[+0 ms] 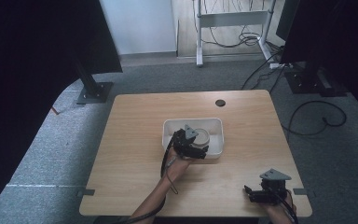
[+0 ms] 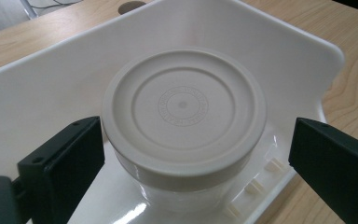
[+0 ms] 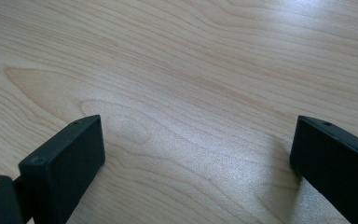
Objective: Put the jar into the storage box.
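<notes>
A white tray (image 1: 216,125) sits in the middle of the wooden table. Inside it stands a clear jar (image 1: 203,136) with a round cream lid (image 2: 184,112). My left gripper (image 1: 196,143) hangs over the tray's near side. In the left gripper view, the left gripper (image 2: 196,135) is open, its jaws on either side of the jar; the left jaw is close to the lid's edge and the right jaw stands apart from it. My right gripper (image 1: 251,193) rests low near the table's front right corner. It (image 3: 196,135) is open over bare wood with nothing between its jaws.
A dark round hole (image 1: 220,102) marks the table's far side. Black stands (image 1: 93,88) and loose cables (image 1: 317,119) lie on the grey carpet around the table. Bare wood (image 1: 130,163) stretches left of the tray.
</notes>
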Action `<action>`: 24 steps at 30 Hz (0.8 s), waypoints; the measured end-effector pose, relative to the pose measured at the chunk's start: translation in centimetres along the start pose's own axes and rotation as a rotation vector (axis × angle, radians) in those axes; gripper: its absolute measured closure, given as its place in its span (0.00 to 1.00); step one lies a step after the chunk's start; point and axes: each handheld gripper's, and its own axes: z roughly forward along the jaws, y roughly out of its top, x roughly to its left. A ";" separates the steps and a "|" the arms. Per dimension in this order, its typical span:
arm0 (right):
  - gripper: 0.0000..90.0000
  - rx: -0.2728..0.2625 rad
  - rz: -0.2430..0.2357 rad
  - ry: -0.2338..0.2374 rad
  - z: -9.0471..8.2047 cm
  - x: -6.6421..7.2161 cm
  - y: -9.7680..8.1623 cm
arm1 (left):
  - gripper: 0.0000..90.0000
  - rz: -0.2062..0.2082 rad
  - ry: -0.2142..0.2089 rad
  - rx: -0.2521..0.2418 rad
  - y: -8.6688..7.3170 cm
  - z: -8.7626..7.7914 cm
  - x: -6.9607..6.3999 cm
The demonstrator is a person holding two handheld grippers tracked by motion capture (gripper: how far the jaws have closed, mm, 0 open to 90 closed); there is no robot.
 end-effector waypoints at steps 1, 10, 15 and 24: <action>0.03 0.000 0.000 0.000 0.0 0.0 0.0 | 0.04 0.003 -0.005 0.001 0.0 -0.1 0.0; 0.03 0.001 0.000 0.000 0.0 0.0 0.0 | 0.04 0.002 -0.024 0.001 -0.4 -0.7 0.0; 0.03 0.001 0.001 0.000 0.0 0.0 0.0 | 0.04 0.007 -0.032 -0.004 -0.5 -1.1 0.0; 0.03 0.001 0.001 0.000 0.0 0.0 0.0 | 0.05 0.026 -0.050 -0.012 -0.7 -2.2 -0.1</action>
